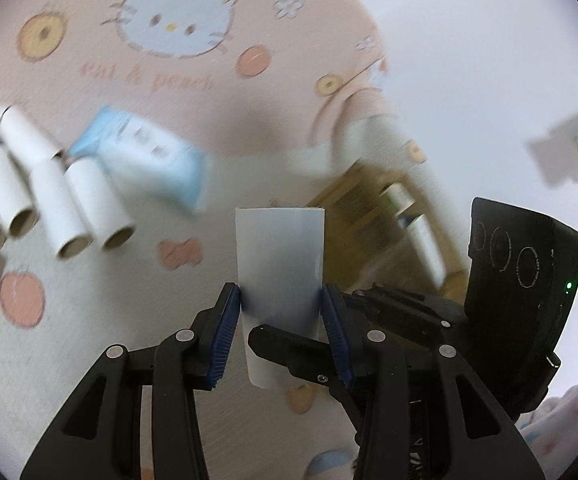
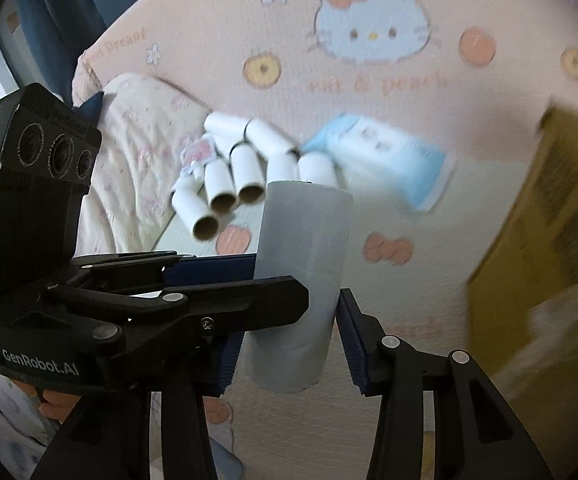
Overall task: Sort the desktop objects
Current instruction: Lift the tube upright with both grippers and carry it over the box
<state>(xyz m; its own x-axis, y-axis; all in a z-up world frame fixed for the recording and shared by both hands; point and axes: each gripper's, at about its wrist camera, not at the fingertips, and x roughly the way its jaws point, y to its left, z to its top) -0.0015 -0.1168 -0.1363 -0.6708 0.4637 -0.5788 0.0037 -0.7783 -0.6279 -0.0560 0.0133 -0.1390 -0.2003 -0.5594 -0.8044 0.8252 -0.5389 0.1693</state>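
Both hand-held grippers are meeting on one white paper tube (image 1: 280, 264): the left hand-held gripper (image 1: 281, 308) is pinching it while the right hand-held gripper (image 2: 289, 340) is bracketing it loosely, so carrying it level toward the tube pile (image 2: 233, 176) seems wise.

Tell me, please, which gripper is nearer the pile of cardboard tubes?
Left. The left gripper is toward the pile of cardboard tubes; the right gripper is beyond it, toward the brown box.
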